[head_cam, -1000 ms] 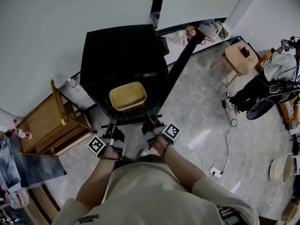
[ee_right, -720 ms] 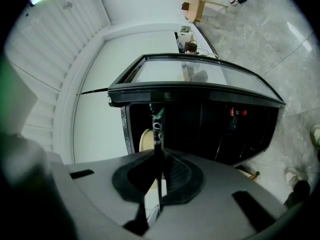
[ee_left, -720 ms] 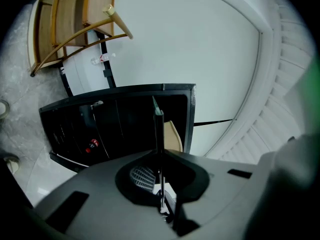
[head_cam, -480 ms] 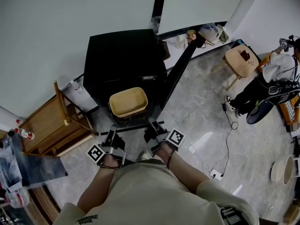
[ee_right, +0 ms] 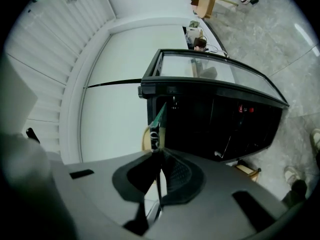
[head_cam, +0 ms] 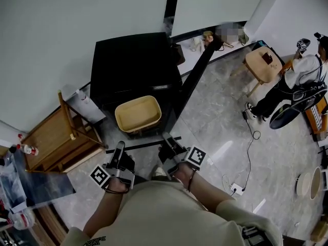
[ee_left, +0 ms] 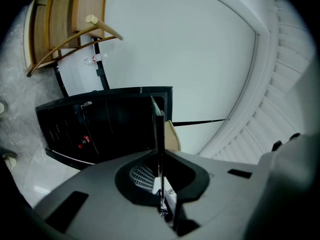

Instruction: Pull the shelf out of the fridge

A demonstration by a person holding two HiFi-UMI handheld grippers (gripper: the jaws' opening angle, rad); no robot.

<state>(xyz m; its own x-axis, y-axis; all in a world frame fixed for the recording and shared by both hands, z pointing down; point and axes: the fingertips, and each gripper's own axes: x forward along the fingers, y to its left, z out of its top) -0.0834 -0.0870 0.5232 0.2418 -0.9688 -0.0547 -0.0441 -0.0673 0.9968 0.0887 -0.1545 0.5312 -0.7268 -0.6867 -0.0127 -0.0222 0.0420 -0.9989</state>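
The glass shelf has a black front strip (head_cam: 146, 144), and I hold it level in front of the black fridge (head_cam: 133, 65). A beige tub (head_cam: 137, 114) rides on the shelf. My left gripper (head_cam: 119, 151) is shut on the strip's left end, and my right gripper (head_cam: 167, 143) on its right end. In the left gripper view the shelf (ee_left: 159, 129) runs edge-on from the shut jaws of the left gripper (ee_left: 160, 171), with the tub (ee_left: 173, 136) beyond. In the right gripper view the greenish glass edge (ee_right: 159, 118) leaves the right gripper (ee_right: 159, 169) the same way.
The fridge door (head_cam: 197, 78) stands open to the right. A wooden rack (head_cam: 56, 132) stands left of the fridge. At the right are a wooden stool (head_cam: 262, 63) and a seated person (head_cam: 297, 81). A cable and power strip (head_cam: 236, 188) lie on the floor.
Both grippers have drawn back toward me and risen. The shelf with the tub has come with them, further out of the fridge.
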